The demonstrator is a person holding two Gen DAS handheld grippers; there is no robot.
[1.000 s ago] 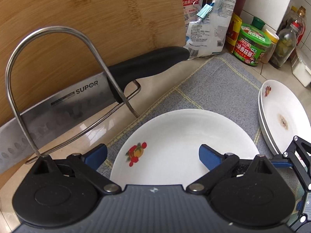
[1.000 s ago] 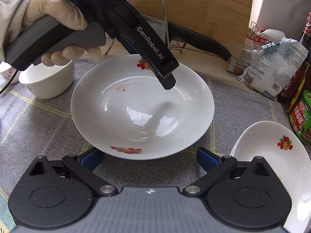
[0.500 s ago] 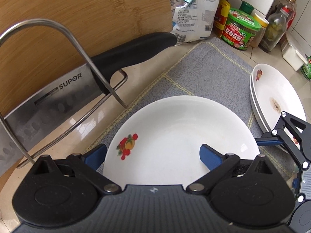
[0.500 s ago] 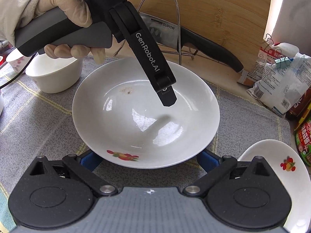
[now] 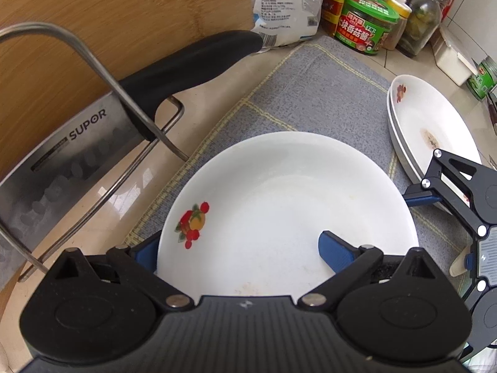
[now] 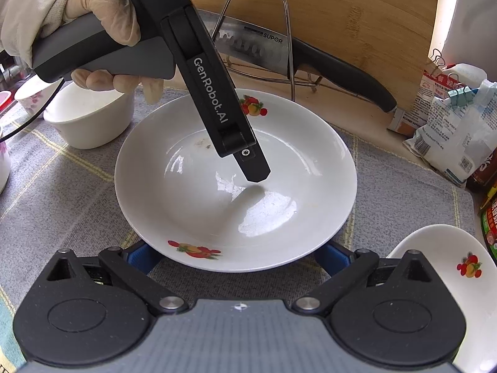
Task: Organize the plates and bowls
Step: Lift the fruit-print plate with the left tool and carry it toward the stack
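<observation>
**A:** Kitchen counter, grey checked mat (image 6: 77, 205), wooden board (image 6: 372, 15) leaning at twelve o'clock with a cleaver (image 6: 264, 49) in a wire rack (image 6: 287, 31) before it. Which step are we at?

**B:** My judgement: the approach to picking up the big plate (image 6: 295, 143), which lies flat mid-mat. In the right wrist view the left gripper (image 6: 251, 168) hangs tip-down over the plate's well, held by a gloved hand (image 6: 105, 9); whether it touches the glaze I cannot tell.

**A:** And the claws?

**B:** Both spread wide. In the left wrist view one blue finger (image 5: 334, 250) is over the plate's inside, the other outside its rim at eight o'clock, so the jaws straddle the edge without pinching. The right gripper (image 6: 236, 256) waits at the plate's six o'clock edge, a finger to either side, nothing between them.

**A:** Next move?

**B:** Probably closing on the rim, lifting level, and carrying it to the stacked plates (image 5: 431, 127) at three o'clock. Glazed rim, so a slip seems the risk.

**A:** What does each view add?

**B:** Only the left wrist view shows that the stack is two plates deep, plus the jars (image 5: 366, 21) behind. Only the right wrist view shows the white bowl (image 6: 90, 118) at ten o'clock and the plate's second fruit print.
</observation>
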